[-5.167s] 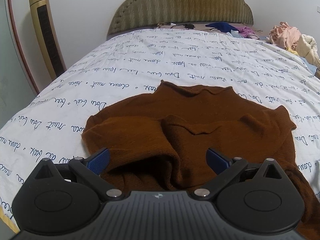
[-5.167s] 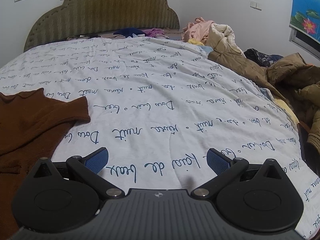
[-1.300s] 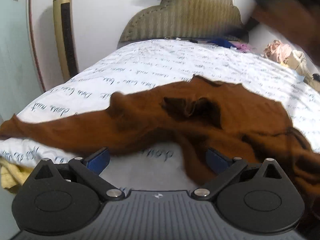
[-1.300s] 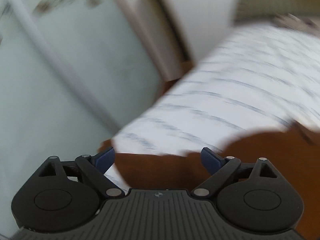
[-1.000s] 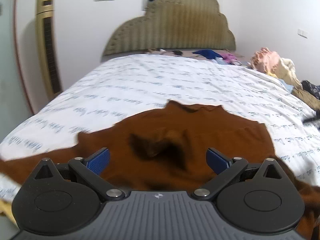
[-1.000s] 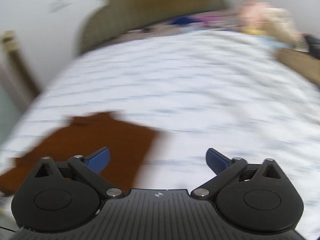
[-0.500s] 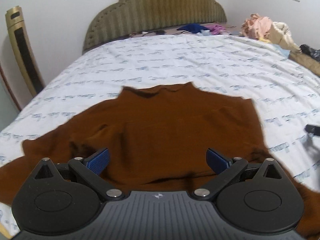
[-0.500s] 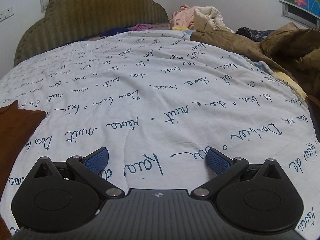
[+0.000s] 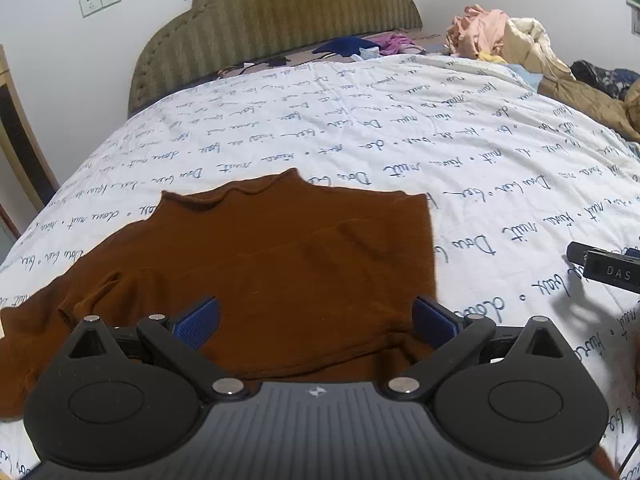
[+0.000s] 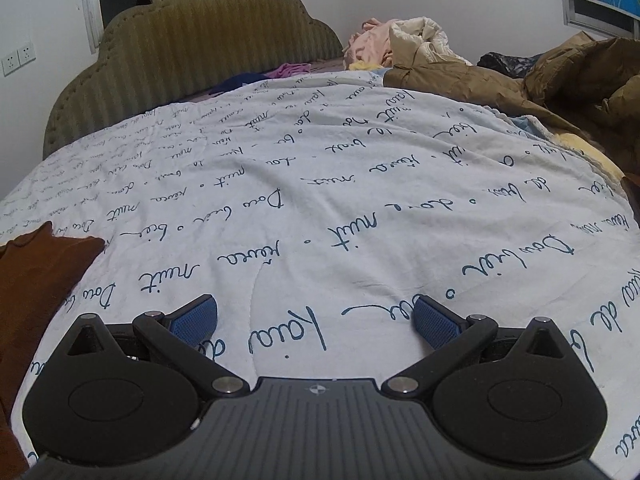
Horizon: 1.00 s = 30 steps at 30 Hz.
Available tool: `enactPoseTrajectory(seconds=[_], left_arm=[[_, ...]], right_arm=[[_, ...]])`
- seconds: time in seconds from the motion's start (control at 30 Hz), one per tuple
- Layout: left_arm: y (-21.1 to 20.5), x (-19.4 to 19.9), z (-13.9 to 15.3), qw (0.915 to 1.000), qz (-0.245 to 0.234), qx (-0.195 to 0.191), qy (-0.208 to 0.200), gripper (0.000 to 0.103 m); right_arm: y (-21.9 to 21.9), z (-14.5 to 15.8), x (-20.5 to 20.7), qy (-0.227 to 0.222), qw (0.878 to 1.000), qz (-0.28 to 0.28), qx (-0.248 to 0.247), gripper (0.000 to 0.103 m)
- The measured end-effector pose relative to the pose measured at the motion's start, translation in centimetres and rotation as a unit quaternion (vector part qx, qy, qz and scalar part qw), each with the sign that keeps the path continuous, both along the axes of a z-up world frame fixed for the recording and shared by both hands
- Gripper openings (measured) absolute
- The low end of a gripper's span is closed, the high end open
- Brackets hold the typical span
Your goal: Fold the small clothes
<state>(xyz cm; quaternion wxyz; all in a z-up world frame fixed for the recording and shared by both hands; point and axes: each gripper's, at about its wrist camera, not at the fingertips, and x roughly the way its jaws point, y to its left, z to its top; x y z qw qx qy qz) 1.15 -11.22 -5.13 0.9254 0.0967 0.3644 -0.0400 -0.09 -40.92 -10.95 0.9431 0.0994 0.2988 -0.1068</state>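
Since half a second ago, the left wrist view has swung left, so the brown sweater (image 9: 260,264) now lies flat near the bed's near left corner on the script-printed sheet (image 9: 400,140), under the left gripper (image 9: 316,320), whose jaws stand apart and empty. From the right wrist, the right gripper (image 10: 316,320) hovers with jaws apart over bare sheet, the sweater's edge at the left.

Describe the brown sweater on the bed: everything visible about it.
The brown sweater is a rust-brown knit with a raised collar pointing toward the headboard. It lies spread flat on the white script-printed bedspread, one sleeve stretched out to the left, slightly rumpled there. Its right edge looks straight, as if folded under. The open left gripper hovers over its near part; whether they touch is unclear. The right wrist view shows its edge at the left.
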Motion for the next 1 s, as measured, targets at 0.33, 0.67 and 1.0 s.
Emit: enactPoseTrajectory(seconds=[0.33, 0.67, 1.0], left_arm=[[-1.2, 0.1, 0.6, 0.9997, -0.007, 0.004, -0.024, 0.103], [-0.8, -0.1, 0.7, 0.9990, -0.008, 0.011, -0.043, 0.102], [0.1, -0.6, 1.2, 0.9992, -0.014, -0.003, -0.037, 0.103]], right_arm=[[0.3, 0.3, -0.2, -0.007, 1.000, -0.002, -0.012, 0.093], [0.7, 0.7, -0.6, -0.009, 1.000, 0.000, -0.030, 0.086], [1.6, 1.5, -1.3, -0.020, 0.999, 0.024, -0.038, 0.103]])
